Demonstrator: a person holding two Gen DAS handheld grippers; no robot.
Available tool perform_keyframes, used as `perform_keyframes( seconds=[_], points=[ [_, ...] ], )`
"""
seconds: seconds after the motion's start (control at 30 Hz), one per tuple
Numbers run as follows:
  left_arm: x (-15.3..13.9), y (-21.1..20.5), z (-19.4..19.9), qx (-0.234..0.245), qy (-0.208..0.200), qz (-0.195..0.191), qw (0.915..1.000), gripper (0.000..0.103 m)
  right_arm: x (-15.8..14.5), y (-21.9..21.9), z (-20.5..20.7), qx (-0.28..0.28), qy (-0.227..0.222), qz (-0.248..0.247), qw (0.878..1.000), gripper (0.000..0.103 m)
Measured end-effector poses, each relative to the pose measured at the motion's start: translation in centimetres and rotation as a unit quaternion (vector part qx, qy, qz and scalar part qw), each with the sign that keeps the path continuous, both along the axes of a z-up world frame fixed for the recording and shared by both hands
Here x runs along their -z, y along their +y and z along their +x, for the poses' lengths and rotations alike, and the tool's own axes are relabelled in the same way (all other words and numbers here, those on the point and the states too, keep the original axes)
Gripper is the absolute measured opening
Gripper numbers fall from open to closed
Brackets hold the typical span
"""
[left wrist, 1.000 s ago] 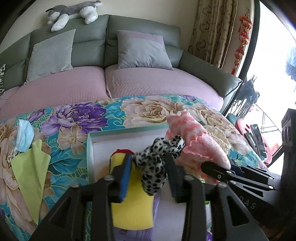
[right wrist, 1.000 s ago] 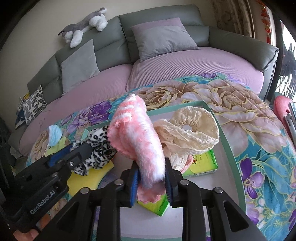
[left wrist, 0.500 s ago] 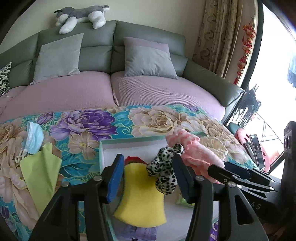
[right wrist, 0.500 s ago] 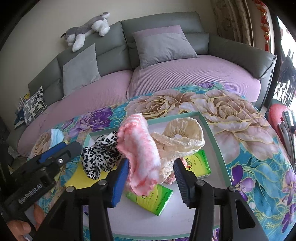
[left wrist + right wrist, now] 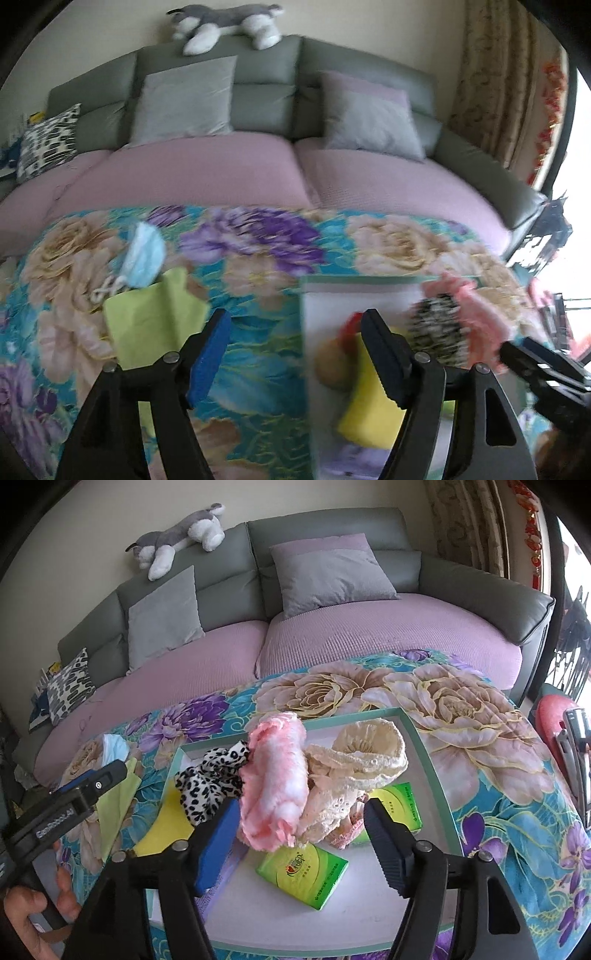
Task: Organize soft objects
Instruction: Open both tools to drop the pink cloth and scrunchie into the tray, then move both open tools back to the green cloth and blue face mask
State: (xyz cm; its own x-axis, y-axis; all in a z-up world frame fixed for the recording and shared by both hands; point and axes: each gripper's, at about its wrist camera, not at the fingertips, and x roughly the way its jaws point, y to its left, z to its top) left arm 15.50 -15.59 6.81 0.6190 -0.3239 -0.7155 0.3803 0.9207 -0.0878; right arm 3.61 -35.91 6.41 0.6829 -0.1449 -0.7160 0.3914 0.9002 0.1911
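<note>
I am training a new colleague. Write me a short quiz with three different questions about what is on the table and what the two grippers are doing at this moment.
1. True or false: the right gripper is shut on the pink fluffy cloth.
2. Multiple choice: where does the leopard-print scrunchie lie? A) in the tray; B) on the sofa; C) between the left gripper's fingers.
3. Fill in: on the flowered tablecloth, outside the tray, lie a blue face mask and a light ___ cloth.

Key: 1. False, its jaws stand open and hold nothing. 2. A. 3. green.
</note>
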Motion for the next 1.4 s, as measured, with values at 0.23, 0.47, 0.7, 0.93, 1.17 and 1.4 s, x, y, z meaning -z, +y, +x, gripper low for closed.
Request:
perform_keyframes(
  seconds=[0.23,0.47,0.7,0.93,1.17,1.4],
  points=[
    [2.0,1.5,1.3,-0.038,0.025,0.030,0.9985,0.085,0.1,0.2,0.3,-0.005,-0.002,0.001,1.000,0.096],
    [2.5,3.0,2.0,-0.075,0.026,0.029,0.9964,0.097,0.3,0.7,0.6,-0.009,-0.002,0.000,1.000,0.102],
    [2.5,5.7,2.8,-0.113,0.028,0.026,0.9929,0.098,0.2,1.6,1.1,-0.017,-0.002,-0.005,1.000,0.103],
    [2.0,9.1,3.6,-0.152,0.025,0.015,0.9879,0.098,-0.2,3.6,2.2,-0.037,-0.007,-0.010,0.999,0.103],
    [0.9,12.8,3.8,-0.194,0.005,0.010,0.9809,0.098,-1.5,7.4,3.7,-0.079,-0.040,-0.023,0.996,0.103],
    [0.4,16.7,4.1,-0.231,-0.007,-0.015,0.9727,0.098,-1.2,12.4,6.2,-0.138,-0.049,-0.030,0.989,0.103]
  ],
)
